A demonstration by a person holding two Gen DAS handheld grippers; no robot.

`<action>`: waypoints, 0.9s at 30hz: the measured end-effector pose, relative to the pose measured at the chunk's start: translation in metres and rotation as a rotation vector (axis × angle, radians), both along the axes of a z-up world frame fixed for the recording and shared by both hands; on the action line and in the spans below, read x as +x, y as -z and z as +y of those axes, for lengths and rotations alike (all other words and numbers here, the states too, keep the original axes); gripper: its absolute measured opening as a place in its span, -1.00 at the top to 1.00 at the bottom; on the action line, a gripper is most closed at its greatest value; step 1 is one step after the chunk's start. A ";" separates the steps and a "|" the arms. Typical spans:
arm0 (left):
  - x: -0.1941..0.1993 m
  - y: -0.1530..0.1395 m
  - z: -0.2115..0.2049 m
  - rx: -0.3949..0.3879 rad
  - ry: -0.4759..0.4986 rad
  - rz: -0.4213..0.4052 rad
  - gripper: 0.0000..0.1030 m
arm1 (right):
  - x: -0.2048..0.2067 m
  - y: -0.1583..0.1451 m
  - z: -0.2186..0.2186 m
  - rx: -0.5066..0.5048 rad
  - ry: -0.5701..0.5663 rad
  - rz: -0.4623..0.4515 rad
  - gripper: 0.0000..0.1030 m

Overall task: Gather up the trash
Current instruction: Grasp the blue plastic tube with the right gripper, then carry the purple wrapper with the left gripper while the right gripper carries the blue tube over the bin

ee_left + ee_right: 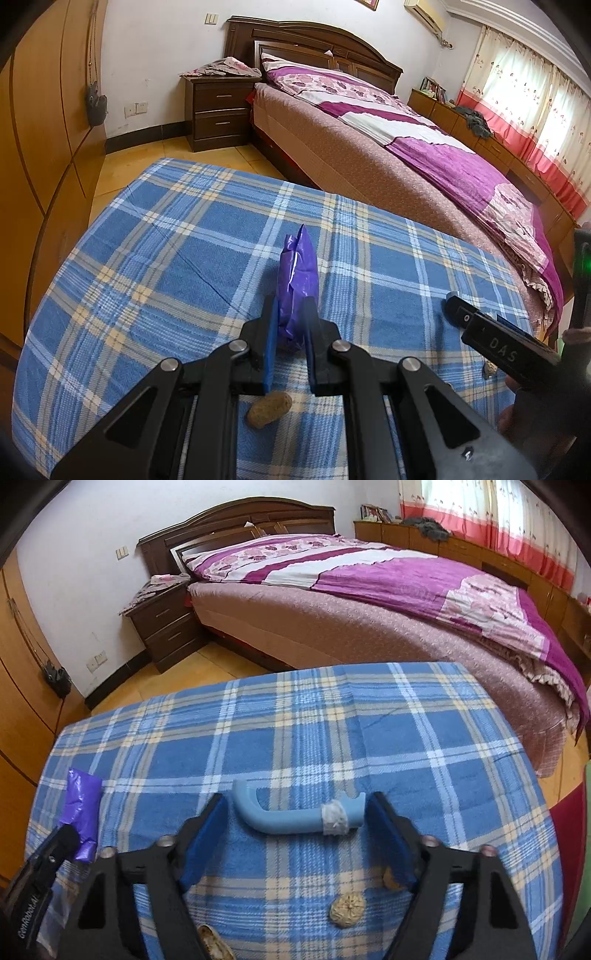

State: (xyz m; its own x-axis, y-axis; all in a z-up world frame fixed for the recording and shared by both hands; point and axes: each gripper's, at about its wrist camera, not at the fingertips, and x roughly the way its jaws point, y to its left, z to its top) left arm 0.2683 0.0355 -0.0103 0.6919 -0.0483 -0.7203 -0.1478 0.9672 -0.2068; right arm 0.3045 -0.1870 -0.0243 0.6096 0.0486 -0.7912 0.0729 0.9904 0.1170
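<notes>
Bedroom setting: plaid-covered desk point(295, 738) before a bed point(369, 602). Left tongs point(290, 332) pinch the purple plastic bag point(297, 280), thin, limp and slippery, best gripped at its bunched lower end. Right tongs point(295, 827) stand spread around the blue hooked handle point(291, 816), rigid and light; grasp its straight shaft. Nutshells point(347, 910) lie near, probably brittle.

Hook point(295, 818) on table point(332, 731), bed point(369, 627) behind.

left wrist: low, close over plaid table point(166, 258), faces bed point(406, 147) at 1 o'clock | right wrist: same; bed at 12 o'clock | shared: table, bed
</notes>
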 end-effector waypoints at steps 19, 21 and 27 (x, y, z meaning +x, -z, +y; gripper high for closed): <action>-0.008 -0.014 -0.008 -0.041 0.047 -0.032 0.76 | -0.056 -0.050 -0.025 0.133 -0.020 -0.071 -0.43; -0.010 -0.019 -0.010 -0.048 0.062 -0.043 0.76 | -0.065 -0.059 -0.030 0.142 -0.026 -0.081 -0.43; -0.021 -0.034 -0.018 -0.071 0.111 -0.056 0.76 | -0.097 -0.080 -0.053 0.162 -0.014 -0.105 -0.43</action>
